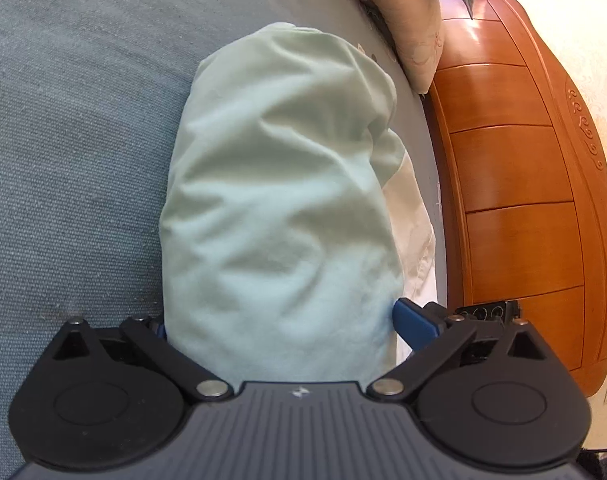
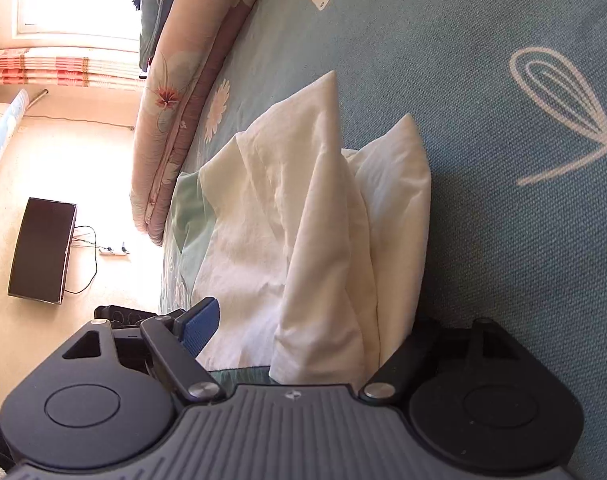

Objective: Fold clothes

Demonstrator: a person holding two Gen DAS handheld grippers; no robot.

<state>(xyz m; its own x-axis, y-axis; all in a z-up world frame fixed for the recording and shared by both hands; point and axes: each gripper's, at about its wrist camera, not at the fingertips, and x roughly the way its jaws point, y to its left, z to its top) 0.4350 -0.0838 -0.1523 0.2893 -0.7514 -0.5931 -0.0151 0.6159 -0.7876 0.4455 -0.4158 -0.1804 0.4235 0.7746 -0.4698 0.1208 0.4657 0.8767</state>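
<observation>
Presently, garment: a pale green cloth (image 1: 279,200) lies bunched on the blue-grey bed cover (image 1: 71,160), its near end running between the jaws of the left gripper (image 1: 281,330).
White garment: a cream-white cloth (image 2: 303,240) stands in two peaked folds on the same cover, its near edge between the jaws of the right gripper (image 2: 299,344); a strip of the green cloth shows just beside it.
Left gripper: jaws stand wide; the blue pad (image 1: 417,322) sits at the cloth's right flank. Whether the pads press on the cloth cannot be told.
Right gripper: jaws wide apart; one blue pad (image 2: 199,328) is clear of the cloth, the other is hidden behind the fold. No grip is evident.
Surroundings: a rolled floral quilt (image 2: 183,100) lies along the bed edge; an orange wooden bed board (image 1: 515,184) stands beside the green cloth; a dark flat screen (image 2: 41,250) is on the floor.
Risk: in this inspector's judgement, jaws this wide may close on several layers at once or miss the edge, so the peaked folds would collapse and the fold come out crooked.
Risk, second: the two cloths overlap, so lifting one may drag the other.
Writing: the quilt bears script, part readable as "owers"; no brand is legible.
</observation>
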